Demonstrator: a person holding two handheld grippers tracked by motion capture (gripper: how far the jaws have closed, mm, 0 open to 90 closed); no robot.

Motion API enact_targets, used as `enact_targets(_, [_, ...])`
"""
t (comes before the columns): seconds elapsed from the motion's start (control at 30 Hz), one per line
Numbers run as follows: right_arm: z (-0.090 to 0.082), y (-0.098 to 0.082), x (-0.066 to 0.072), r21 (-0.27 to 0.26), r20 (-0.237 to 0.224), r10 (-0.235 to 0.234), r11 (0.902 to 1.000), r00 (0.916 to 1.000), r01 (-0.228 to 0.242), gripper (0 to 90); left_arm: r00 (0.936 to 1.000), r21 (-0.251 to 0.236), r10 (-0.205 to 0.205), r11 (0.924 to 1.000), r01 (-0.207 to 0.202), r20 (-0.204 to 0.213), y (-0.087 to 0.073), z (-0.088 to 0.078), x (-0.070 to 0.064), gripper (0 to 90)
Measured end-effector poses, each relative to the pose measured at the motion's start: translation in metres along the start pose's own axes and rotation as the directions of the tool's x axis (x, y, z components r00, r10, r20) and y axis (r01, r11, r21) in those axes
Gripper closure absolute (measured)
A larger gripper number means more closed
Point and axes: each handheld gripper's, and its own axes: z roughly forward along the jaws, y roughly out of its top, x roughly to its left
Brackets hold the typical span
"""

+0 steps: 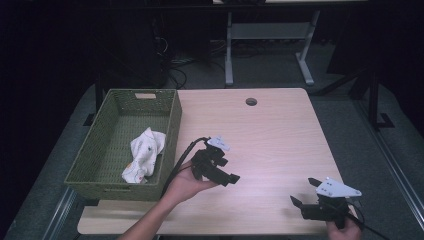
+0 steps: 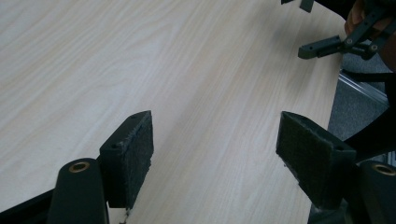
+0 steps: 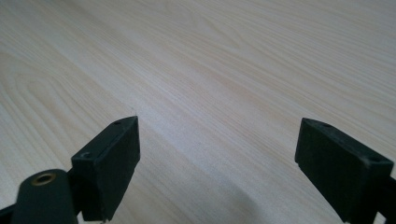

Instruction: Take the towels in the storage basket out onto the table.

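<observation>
A person's left hand holds my left gripper (image 1: 228,170) just right of a green woven basket (image 1: 111,175), its jaws turned toward the table's front right. In the left gripper view that gripper (image 2: 215,140) stands open over bare wood, nothing between its pads (image 2: 137,154). My right gripper (image 1: 302,191) sits near the table's front right corner, jaws pointing left and spread apart. The right gripper view has it (image 3: 217,144) open above the empty tabletop. A white patterned cloth (image 1: 144,154) lies crumpled inside the basket against its right wall.
The light wooden table (image 1: 270,135) has a round cable hole (image 1: 251,101) near its far edge. The right gripper (image 2: 341,44) appears far off in the left gripper view, by the table edge. A desk frame (image 1: 272,45) and cables stand on the floor behind.
</observation>
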Motion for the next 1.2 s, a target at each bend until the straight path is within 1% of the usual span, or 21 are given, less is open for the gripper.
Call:
enact_targets(0.1, [0.000, 0.000, 0.000, 0.001, -0.002, -0.001, 1.0000, 1.0000, 0.001, 13.6, 0.9999, -0.003, -0.012, 0.9999, 0.012, 0.004, 0.009, -0.010, 0.006, 26.3])
enact_targets(0.13, [0.000, 0.000, 0.000, 0.002, -0.002, 0.000, 1.0000, 1.0000, 0.000, 13.6, 0.9994, -0.008, -0.030, 0.9995, 0.030, 0.017, 0.013, -0.016, 0.010, 26.1])
enact_targets(0.23, [0.000, 0.000, 0.000, 0.003, -0.002, -0.001, 1.0000, 1.0000, 0.001, 13.6, 0.9991, -0.003, -0.041, 0.9992, 0.041, 0.009, 0.018, -0.024, 0.014, 25.4])
enact_targets(0.27, [0.001, 0.000, 0.000, 0.002, -0.002, -0.001, 1.0000, 1.0000, 0.001, 13.6, 0.9989, -0.005, -0.045, 0.9990, 0.045, 0.009, 0.021, -0.033, 0.019, 25.3])
enact_targets(0.3, [0.001, 0.000, 0.000, 0.002, -0.002, -0.001, 1.0000, 1.0000, 0.001, 13.6, 0.9989, -0.005, -0.045, 0.9990, 0.045, 0.009, 0.021, -0.033, 0.019, 25.3])
enact_targets(0.37, [0.000, 0.000, 0.000, 0.001, -0.002, -0.001, 1.0000, 1.0000, 0.001, 13.6, 0.9965, -0.022, -0.081, 0.9964, 0.082, 0.017, 0.024, -0.045, 0.027, 24.7])
enact_targets(0.5, [0.001, 0.000, 0.000, 0.004, -0.004, -0.002, 1.0000, 1.0000, 0.002, 13.7, 0.9949, -0.025, -0.101, 0.9946, 0.101, 0.005, 0.025, -0.060, 0.037, 24.8])
enact_targets(0.53, [0.001, 0.000, 0.000, 0.004, -0.003, -0.002, 1.0000, 1.0000, 0.002, 13.6, 0.9931, -0.024, -0.118, 0.9928, 0.118, -0.002, 0.024, -0.068, 0.043, 24.8])
enact_targets(0.57, [0.001, 0.000, 0.000, 0.004, -0.003, -0.002, 1.0000, 1.0000, 0.002, 13.6, 0.9931, -0.024, -0.118, 0.9928, 0.118, -0.002, 0.024, -0.068, 0.043, 24.8])
enact_targets(0.63, [0.000, 0.000, 0.000, 0.004, -0.004, -0.004, 1.0000, 1.0000, 0.004, 13.6, 0.9899, -0.035, -0.141, 0.9894, 0.141, -0.004, 0.022, -0.078, 0.049, 24.8])
enact_targets(0.67, [0.001, 0.000, 0.000, 0.005, -0.004, -0.004, 1.0000, 1.0000, 0.004, 13.6, 0.9858, -0.050, -0.168, 0.9846, 0.167, -0.006, 0.021, -0.084, 0.053, 24.9])
enact_targets(0.77, [0.001, 0.000, 0.001, 0.007, -0.004, 0.000, 1.0000, 1.0000, 0.000, 13.6, 0.9826, -0.054, -0.184, 0.9818, 0.182, -0.027, 0.018, -0.090, 0.059, 25.0])
enact_targets(0.8, [0.001, 0.000, 0.001, 0.008, -0.004, 0.000, 1.0000, 1.0000, 0.000, 13.7, 0.9778, -0.054, -0.206, 0.9776, 0.204, -0.039, 0.015, -0.096, 0.066, 25.1])
enact_targets(0.83, [0.000, 0.000, 0.001, 0.007, -0.004, 0.001, 1.0000, 1.0000, -0.001, 13.7, 0.9778, -0.054, -0.206, 0.9776, 0.204, -0.039, 0.015, -0.096, 0.066, 25.1])
enact_targets(0.87, [0.000, 0.000, 0.001, 0.005, -0.003, 0.000, 1.0000, 1.0000, 0.000, 13.6, 0.9733, -0.062, -0.222, 0.9739, 0.218, -0.058, 0.013, -0.102, 0.072, 25.2])
enact_targets(0.9, [0.000, 0.000, 0.001, 0.005, -0.003, 0.000, 1.0000, 1.0000, 0.000, 13.6, 0.9733, -0.062, -0.222, 0.9739, 0.218, -0.058, 0.013, -0.102, 0.072, 25.4])
enact_targets(0.93, [0.001, 0.000, 0.000, 0.003, -0.002, -0.001, 1.0000, 1.0000, 0.001, 13.6, 0.9683, -0.072, -0.241, 0.9690, 0.236, -0.065, 0.010, -0.107, 0.077, 25.4])
enact_targets(0.97, [0.001, 0.000, 0.000, 0.005, -0.002, 0.002, 1.0000, 1.0000, -0.002, 13.6, 0.9683, -0.072, -0.241, 0.9690, 0.236, -0.065, 0.010, -0.107, 0.077, 25.4])
enact_targets(1.0, [0.001, -0.001, 0.000, 0.007, -0.002, 0.002, 1.0000, 1.0000, -0.002, 13.6, 0.9640, -0.071, -0.254, 0.9659, 0.249, -0.078, 0.008, -0.110, 0.081, 25.4])
enact_targets(1.13, [0.001, -0.001, 0.000, 0.007, -0.002, 0.002, 1.0000, 1.0000, -0.002, 13.7, 0.9601, -0.063, -0.259, 0.9652, 0.254, -0.104, 0.004, -0.116, 0.085, 25.4])
enact_targets(1.2, [0.001, -0.001, 0.001, 0.006, -0.004, 0.003, 1.0000, 1.0000, -0.003, 13.6, 0.9558, -0.065, -0.264, 0.9640, 0.258, -0.129, 0.001, -0.123, 0.089, 25.4])
